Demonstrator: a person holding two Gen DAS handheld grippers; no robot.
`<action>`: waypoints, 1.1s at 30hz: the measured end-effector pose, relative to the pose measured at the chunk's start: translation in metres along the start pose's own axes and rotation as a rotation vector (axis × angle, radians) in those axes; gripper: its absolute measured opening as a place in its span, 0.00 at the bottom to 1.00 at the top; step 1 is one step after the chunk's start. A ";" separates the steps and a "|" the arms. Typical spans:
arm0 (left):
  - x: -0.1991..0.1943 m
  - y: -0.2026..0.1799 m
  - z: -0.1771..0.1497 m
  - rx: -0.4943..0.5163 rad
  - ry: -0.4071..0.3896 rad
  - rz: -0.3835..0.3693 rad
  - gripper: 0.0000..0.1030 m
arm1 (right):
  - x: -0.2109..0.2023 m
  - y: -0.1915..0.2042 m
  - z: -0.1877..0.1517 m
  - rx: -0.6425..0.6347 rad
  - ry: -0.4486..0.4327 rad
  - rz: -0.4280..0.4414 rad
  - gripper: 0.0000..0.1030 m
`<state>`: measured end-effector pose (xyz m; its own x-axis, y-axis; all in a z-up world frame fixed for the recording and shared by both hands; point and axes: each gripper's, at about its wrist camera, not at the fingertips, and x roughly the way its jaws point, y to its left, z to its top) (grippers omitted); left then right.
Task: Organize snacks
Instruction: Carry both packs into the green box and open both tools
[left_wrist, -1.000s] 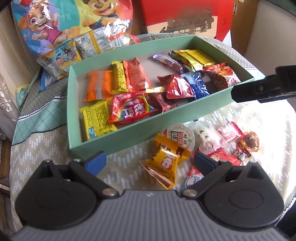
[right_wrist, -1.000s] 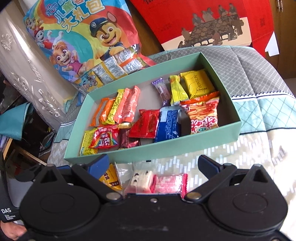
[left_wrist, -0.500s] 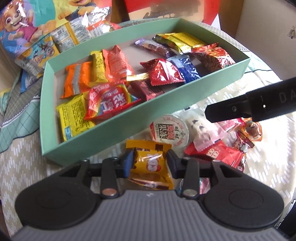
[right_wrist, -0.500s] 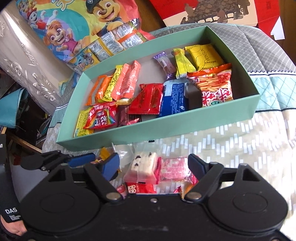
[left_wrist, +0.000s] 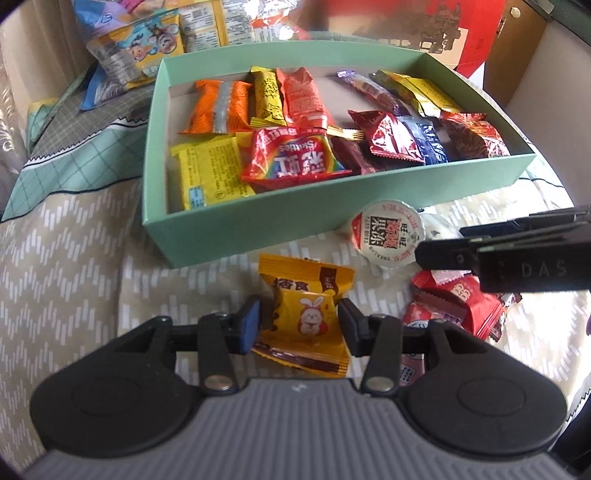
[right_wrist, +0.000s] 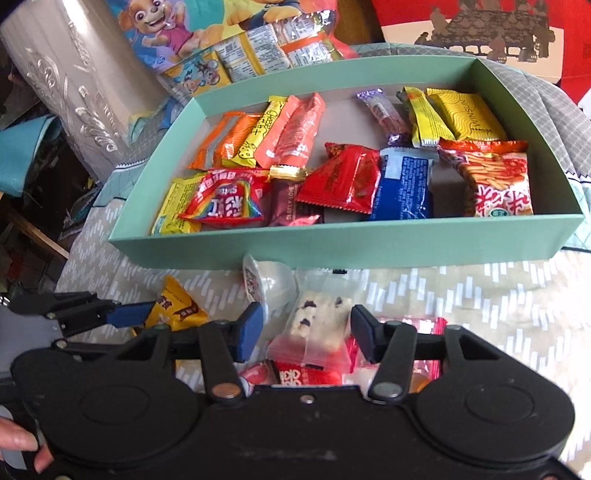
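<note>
My left gripper (left_wrist: 299, 317) has a yellow bunny snack packet (left_wrist: 306, 314) between its pads; both pads touch the packet's sides while the jaws are opening slightly. My right gripper (right_wrist: 304, 325) is closing around a clear-wrapped white bar with dark chips (right_wrist: 321, 321), and its pads stand off the bar. The mint green box (left_wrist: 258, 236) just behind holds several wrapped snacks. In the right wrist view the left gripper (right_wrist: 110, 314) shows at the left with the yellow packet (right_wrist: 177, 310). The right gripper's fingers (left_wrist: 480, 251) reach in from the right in the left wrist view.
Loose on the patterned cloth (left_wrist: 74, 277) are a jelly cup (left_wrist: 388, 236), a red packet (left_wrist: 458, 299) and a pink packet (right_wrist: 417, 328). A cartoon gift bag (right_wrist: 221, 33) and a red box (right_wrist: 480, 37) stand behind the green box. A person's fingers (right_wrist: 18, 443) show at bottom left.
Both grippers have come down toward the loose snacks. The left jaws went from wide open to closed on the yellow packet. The right jaws have narrowed around the white bar.
</note>
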<state>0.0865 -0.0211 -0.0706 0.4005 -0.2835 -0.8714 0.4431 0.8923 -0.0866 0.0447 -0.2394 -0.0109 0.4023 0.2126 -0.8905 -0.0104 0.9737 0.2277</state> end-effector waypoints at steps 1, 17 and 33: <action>-0.001 0.001 0.000 0.000 -0.001 -0.001 0.45 | 0.001 -0.001 -0.004 -0.001 0.010 0.002 0.52; 0.004 -0.006 0.002 0.031 -0.019 0.045 0.35 | 0.010 0.005 -0.009 -0.108 -0.043 -0.095 0.32; -0.051 -0.019 0.037 -0.014 -0.111 -0.097 0.33 | -0.070 -0.021 0.014 -0.003 -0.175 0.046 0.31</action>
<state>0.0875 -0.0362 -0.0070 0.4432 -0.4047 -0.7999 0.4730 0.8636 -0.1748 0.0293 -0.2763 0.0521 0.5545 0.2401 -0.7968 -0.0354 0.9634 0.2656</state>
